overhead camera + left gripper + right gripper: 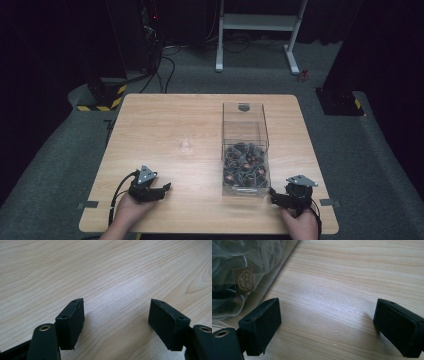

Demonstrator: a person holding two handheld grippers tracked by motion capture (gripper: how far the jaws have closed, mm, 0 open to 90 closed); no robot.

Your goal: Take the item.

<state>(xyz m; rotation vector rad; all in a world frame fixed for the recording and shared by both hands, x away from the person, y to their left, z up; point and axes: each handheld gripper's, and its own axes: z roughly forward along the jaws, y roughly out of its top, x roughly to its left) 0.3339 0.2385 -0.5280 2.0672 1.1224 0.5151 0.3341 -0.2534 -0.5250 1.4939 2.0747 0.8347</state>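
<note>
A clear plastic box [244, 142] stands on the right half of the wooden table [165, 120]. Several small dark pouches with brown labels [245, 167] lie in its near end. A small clear item [186, 145] rests alone at the table's middle. My left gripper [165, 189] lies near the front left edge, open, over bare wood [116, 302]. My right gripper [273, 196] sits just off the box's near right corner, open and holding nothing [327, 302]. In the right gripper view the box wall [274, 272] and a labelled mesh pouch [244, 280] lie beside the left jaw.
Grey carpet surrounds the table. A white frame stand [257, 30] and cables are on the floor beyond the far edge. Black posts with yellow-striped bases [102, 97] stand at the far left and far right.
</note>
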